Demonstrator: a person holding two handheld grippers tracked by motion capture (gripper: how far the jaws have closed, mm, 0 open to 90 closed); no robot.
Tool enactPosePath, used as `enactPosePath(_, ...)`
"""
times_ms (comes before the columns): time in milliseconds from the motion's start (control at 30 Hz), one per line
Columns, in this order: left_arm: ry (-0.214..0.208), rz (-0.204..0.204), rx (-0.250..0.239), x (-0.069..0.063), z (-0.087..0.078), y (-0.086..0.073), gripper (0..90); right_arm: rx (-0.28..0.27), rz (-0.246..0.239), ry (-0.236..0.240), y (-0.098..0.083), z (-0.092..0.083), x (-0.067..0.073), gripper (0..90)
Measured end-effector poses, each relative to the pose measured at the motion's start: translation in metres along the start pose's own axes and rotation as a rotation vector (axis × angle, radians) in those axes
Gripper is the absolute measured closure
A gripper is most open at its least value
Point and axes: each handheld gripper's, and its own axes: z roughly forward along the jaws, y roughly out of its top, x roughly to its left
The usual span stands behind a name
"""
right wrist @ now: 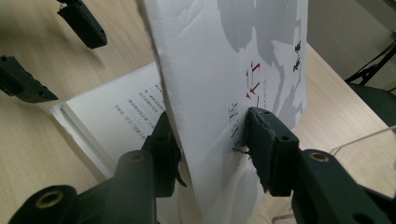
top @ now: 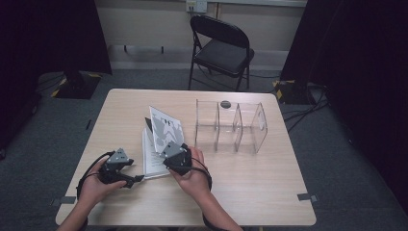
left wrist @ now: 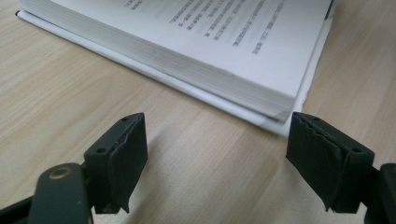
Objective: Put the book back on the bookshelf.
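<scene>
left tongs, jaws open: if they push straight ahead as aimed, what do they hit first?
Most likely the book: the left tongs point low across the table at its near corner and page edges. Nothing lies between, though depth is hard to judge.

Book cover (right wrist: pixel 243 60): white, grey blotched shapes, a few red and dark characters. Book pages (left wrist: pixel 224 32): white, rows of fine black print. Table (top: pixel 250 187): pale wood grain. Divider box (top: pixel 231 126): clear, colourless plastic; a small dark round piece (top: pixel 225 103) sits at its far edge. Folding chair (top: pixel 221 45): black. Left gripper (top: pixel 126 177) and right gripper (top: pixel 166 144): black bodies, grey plates on top. Floor (top: pixel 337 173): grey carpet. Curtains (top: pixel 48 33): black.
</scene>
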Motion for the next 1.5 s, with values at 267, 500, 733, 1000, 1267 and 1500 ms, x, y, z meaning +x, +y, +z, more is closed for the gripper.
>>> enactPosePath(267,0.007,-0.002,0.009,0.001,0.003,-0.004,19.5,0.018,0.017,0.000,0.008,-0.006,-0.010,58.2)
enactPosePath(500,0.001,-0.008,0.015,0.004,0.005,-0.003,16.1,0.044,0.050,0.002,0.015,-0.012,-0.018,59.8)
enactPosePath(733,0.017,-0.011,0.000,0.003,0.009,0.000,14.7,0.071,0.069,0.012,0.027,-0.018,-0.028,61.3)
enactPosePath(1000,0.014,0.013,0.006,0.004,0.015,0.006,14.8,0.097,0.085,0.035,0.037,-0.022,-0.036,61.7)
enactPosePath(1267,0.028,-0.011,-0.035,0.004,0.026,0.014,15.4,0.112,0.087,0.056,0.043,-0.027,-0.041,62.0)
enactPosePath(1500,0.049,0.018,-0.054,0.000,0.030,0.022,17.9,0.122,0.089,0.078,0.050,-0.032,-0.043,62.1)
